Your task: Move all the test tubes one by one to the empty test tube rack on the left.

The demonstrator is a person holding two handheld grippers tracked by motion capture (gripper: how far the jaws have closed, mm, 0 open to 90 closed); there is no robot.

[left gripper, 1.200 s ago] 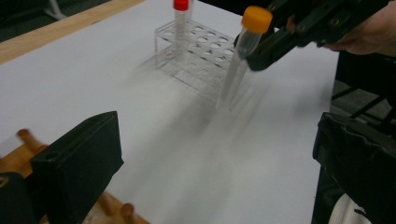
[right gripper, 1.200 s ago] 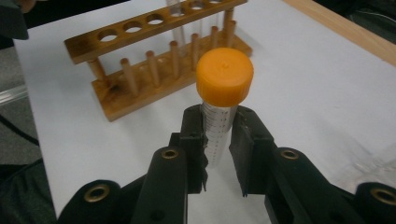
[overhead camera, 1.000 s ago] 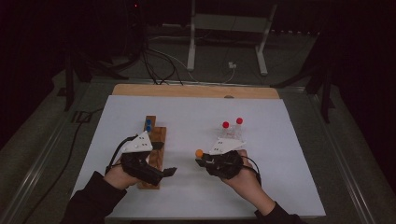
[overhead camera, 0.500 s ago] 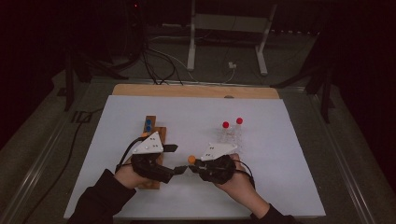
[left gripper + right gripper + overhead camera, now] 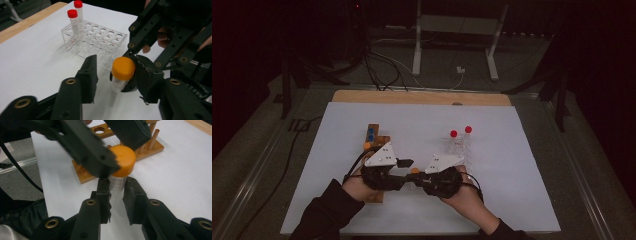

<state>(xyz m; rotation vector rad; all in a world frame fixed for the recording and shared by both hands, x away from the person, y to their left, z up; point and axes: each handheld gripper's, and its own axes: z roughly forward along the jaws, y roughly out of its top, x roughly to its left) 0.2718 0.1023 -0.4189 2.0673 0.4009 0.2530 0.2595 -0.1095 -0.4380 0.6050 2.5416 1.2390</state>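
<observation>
Right gripper (image 5: 117, 195) fingers clamping orange-capped tube (image 5: 117, 185) body, holding it steady beside wooden rack (image 5: 150, 147). I'm closing left gripper (image 5: 115, 75) around orange cap (image 5: 123, 68), one pad touching, other short, probably to unscrew.

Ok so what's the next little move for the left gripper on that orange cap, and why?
Probably finish closing the left gripper on the orange cap, then twist. The right gripper already clamps the tube, and the left jaws, which have just been closing, flank the cap with a gap on one side.
</observation>
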